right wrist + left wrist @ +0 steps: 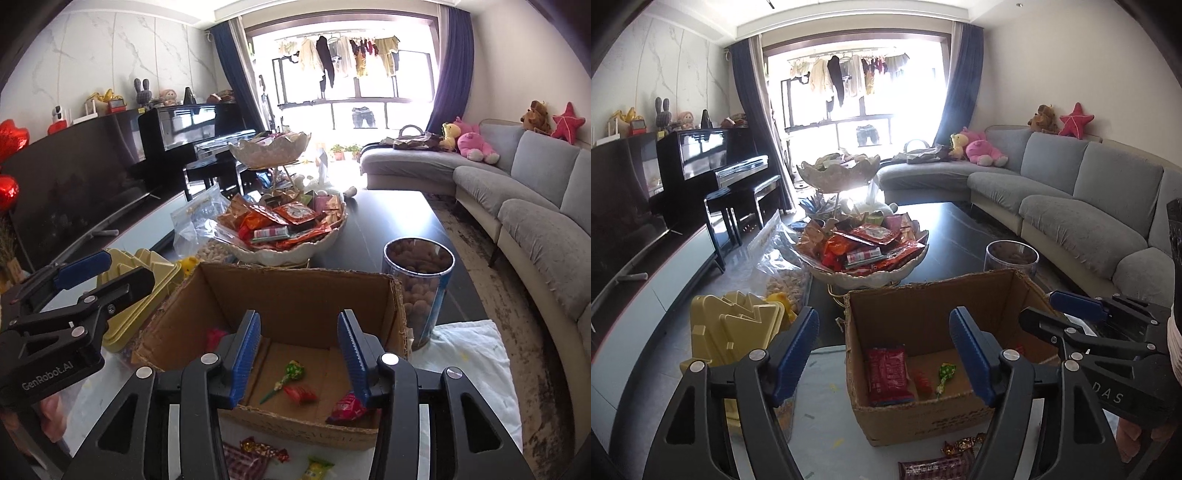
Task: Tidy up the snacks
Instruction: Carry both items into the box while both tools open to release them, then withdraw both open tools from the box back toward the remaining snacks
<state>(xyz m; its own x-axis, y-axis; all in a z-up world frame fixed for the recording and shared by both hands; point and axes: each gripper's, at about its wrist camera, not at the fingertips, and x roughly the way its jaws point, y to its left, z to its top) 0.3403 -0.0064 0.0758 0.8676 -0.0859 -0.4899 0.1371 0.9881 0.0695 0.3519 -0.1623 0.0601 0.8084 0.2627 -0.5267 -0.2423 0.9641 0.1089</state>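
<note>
An open cardboard box (923, 306) (295, 291) stands on the table in front of both grippers. Inside lie a red packet (888, 374), a green lollipop (945, 373) (291, 371), a small red candy (300, 393) and a pink-red wrapper (345, 408). My left gripper (886, 354) is open and empty, just before the box's near left corner. My right gripper (299, 350) is open and empty above the box's near wall. Loose candies (264, 450) and a purple checked packet (936, 467) lie on the table before the box.
A tiered shell bowl (866, 278) (288, 254) heaped with snacks stands behind the box. A clear jar of nuts (419, 291) is at the box's right, a yellow plastic tray (733, 325) and bagged nuts (785, 280) at its left. Sofa right, TV and piano left.
</note>
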